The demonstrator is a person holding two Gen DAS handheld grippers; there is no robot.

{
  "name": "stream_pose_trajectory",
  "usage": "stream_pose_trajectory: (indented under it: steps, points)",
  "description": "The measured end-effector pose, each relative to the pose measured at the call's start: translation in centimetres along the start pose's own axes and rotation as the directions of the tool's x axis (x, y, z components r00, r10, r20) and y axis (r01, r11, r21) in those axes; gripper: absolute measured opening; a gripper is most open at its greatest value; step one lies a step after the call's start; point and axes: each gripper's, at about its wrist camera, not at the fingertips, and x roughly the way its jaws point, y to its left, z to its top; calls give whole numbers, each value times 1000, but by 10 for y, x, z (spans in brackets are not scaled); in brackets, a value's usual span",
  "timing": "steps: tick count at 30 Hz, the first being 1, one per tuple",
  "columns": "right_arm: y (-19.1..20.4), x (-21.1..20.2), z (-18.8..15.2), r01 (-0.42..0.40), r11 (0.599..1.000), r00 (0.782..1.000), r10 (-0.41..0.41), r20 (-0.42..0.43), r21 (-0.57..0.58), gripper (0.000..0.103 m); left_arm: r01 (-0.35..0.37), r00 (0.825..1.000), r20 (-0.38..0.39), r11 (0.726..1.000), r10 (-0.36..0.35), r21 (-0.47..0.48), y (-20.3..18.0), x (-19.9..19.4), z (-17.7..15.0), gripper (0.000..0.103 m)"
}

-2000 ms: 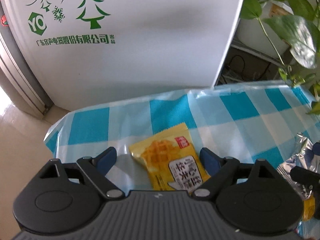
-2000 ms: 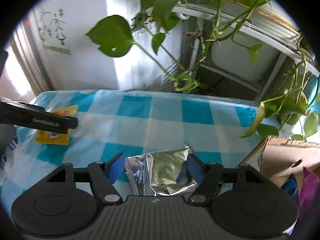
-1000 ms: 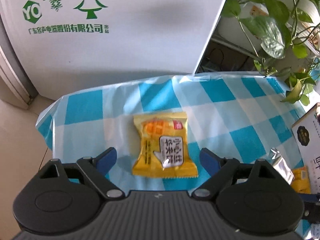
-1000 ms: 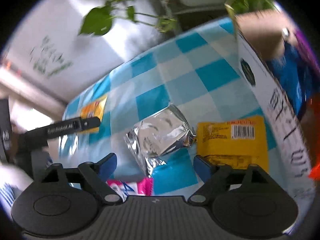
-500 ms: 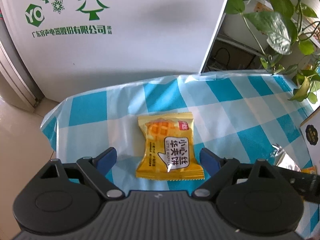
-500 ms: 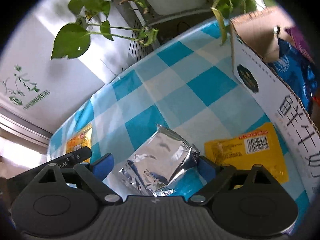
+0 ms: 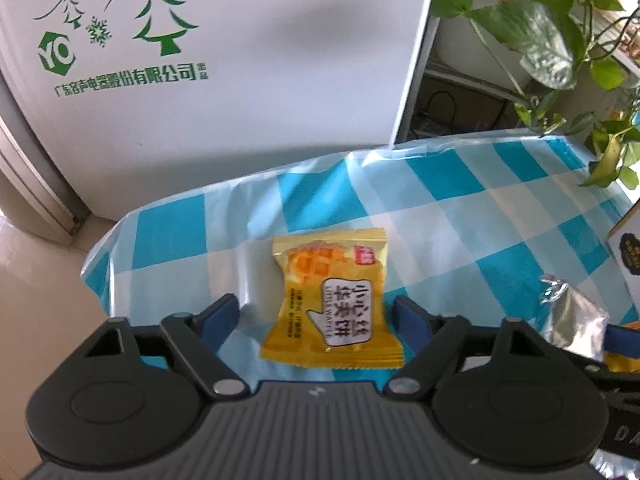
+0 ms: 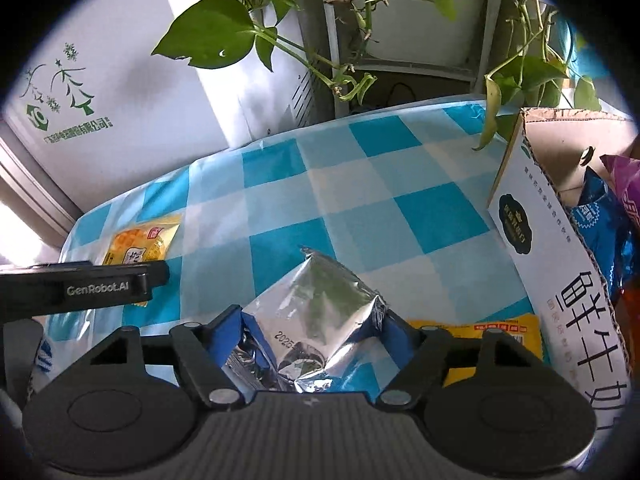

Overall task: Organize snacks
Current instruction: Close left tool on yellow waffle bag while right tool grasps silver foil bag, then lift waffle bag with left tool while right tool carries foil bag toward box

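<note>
A yellow waffle snack packet (image 7: 332, 300) lies flat on the blue-and-white checked tablecloth (image 7: 460, 216). My left gripper (image 7: 316, 316) is open, its blue fingers on either side of the packet's lower half, not touching it. The packet also shows in the right wrist view (image 8: 138, 246). My right gripper (image 8: 314, 332) has its fingers pressed against both sides of a crumpled silver foil packet (image 8: 312, 320). The foil packet also shows in the left wrist view (image 7: 572, 320).
A cardboard box (image 8: 560, 264) with blue and purple snack bags stands at the right. A flat yellow packet (image 8: 492, 336) lies beside it. A white appliance (image 7: 224, 60) and trailing plant leaves (image 8: 208, 36) stand behind the table. The table's left edge (image 7: 100, 272) is close.
My right gripper has swung back from the box, come down around the foil packet and narrowed onto it. My left gripper has moved slightly closer to the yellow waffle packet.
</note>
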Motion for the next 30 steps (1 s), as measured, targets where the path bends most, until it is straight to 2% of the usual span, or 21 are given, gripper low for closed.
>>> stream_pose_trajectory:
  steps: [1, 2, 5, 30]
  points:
    - [0, 0, 0, 0, 1000, 1000, 0, 0, -2, 78, 1, 1000, 4, 1000, -1, 6, -1, -1, 0, 72]
    - [0, -1, 0, -5, 1000, 1000, 5, -2, 1, 78, 6, 1000, 10, 1000, -7, 12, -1, -3, 1, 60]
    - [-3, -3, 2, -26, 999, 1000, 26, -7, 19, 76, 19, 1000, 14, 1000, -19, 5, 1, -7, 1, 51]
    - [-12, -36, 8, -75, 996, 996, 73, 51, 43, 76, 114, 990, 90, 991, -107, -75, -6, -52, -2, 49]
